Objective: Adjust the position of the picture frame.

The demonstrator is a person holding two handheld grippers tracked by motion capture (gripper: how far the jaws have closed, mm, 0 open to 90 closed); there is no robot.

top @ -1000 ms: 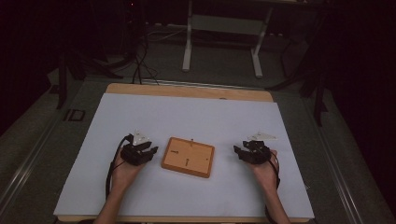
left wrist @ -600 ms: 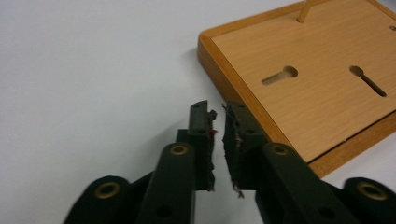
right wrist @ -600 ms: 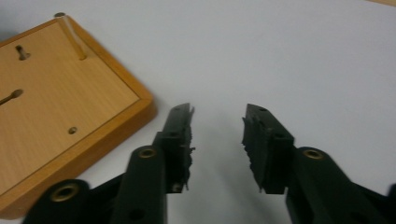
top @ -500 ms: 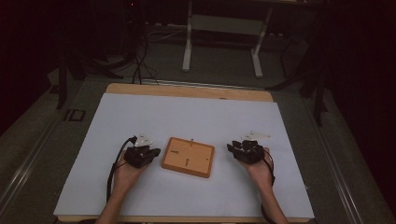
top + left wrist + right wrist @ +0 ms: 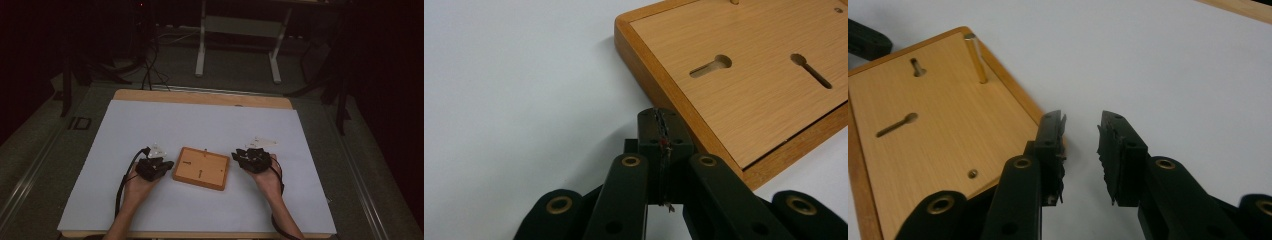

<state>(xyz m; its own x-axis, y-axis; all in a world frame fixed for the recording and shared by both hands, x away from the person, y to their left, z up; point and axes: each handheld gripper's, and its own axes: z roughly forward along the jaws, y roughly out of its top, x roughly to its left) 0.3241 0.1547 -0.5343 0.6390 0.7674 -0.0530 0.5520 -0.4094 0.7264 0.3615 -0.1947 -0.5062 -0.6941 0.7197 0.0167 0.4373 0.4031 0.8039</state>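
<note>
Leftmost, on the white paper-covered table (image 5: 150,125), sat the person's left hand (image 5: 134,186), holding the black two-jaw left gripper (image 5: 166,165) with its cable looping back along the wrist. Its jaws were pressed fully together with nothing between them, having just been closing; in the left gripper view the joined tips (image 5: 663,131) lay just beside the near edge of the board, whether touching could not be told.

Centre: one flat rectangular board of light orange-brown wood (image 5: 201,168), with raised rim, lying flat on the table between the two grippers. Its face carried two keyhole-shaped slots (image 5: 710,65), a thin upright wooden peg (image 5: 976,59) near one edge, and a small round metal fitting (image 5: 972,173).

Right: the black two-jaw right gripper (image 5: 238,157), held in the person's right hand (image 5: 268,180). Its jaws stood apart, empty, after closing partway; the left jaw lay close against the board's corner (image 5: 1083,132), over bare white table.
</note>
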